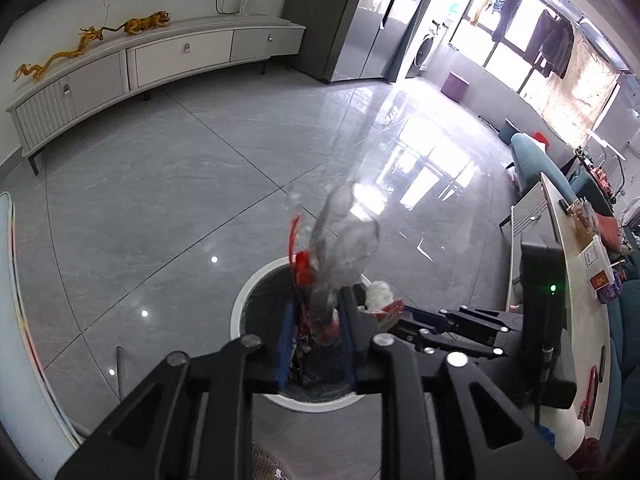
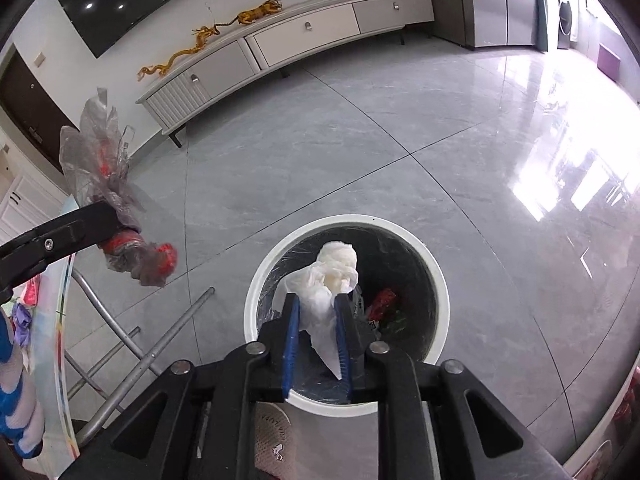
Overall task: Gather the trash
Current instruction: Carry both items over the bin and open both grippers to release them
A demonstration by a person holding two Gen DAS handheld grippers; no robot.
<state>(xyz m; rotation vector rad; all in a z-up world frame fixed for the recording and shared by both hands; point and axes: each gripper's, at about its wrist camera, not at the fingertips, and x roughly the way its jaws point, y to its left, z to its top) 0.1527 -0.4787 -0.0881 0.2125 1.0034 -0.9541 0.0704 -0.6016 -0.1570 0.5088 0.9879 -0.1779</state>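
A white round bin [image 2: 437, 280] with a dark liner stands on the grey tile floor, and red wrapper scraps [image 2: 385, 303] lie in it. My right gripper [image 2: 317, 299] hangs over its mouth, blue pads touching both sides of a crumpled white tissue [image 2: 336, 268]. My left gripper [image 1: 318, 293] is above the same bin [image 1: 240, 308]. A crumpled clear plastic wrapper with red print [image 1: 340, 248] stands up between its fingers, with a gap showing at the left pad. From the right wrist view this wrapper [image 2: 100, 160] sits at the left gripper's fingertip [image 2: 92, 226].
A long white TV cabinet [image 1: 160, 60] with gold dragon and tiger figures runs along the far wall. Metal chair legs [image 2: 160, 344] lean left of the bin. A white table edge [image 1: 576, 272] with boxes lies at the right, a slippered foot [image 2: 276, 440] below the bin.
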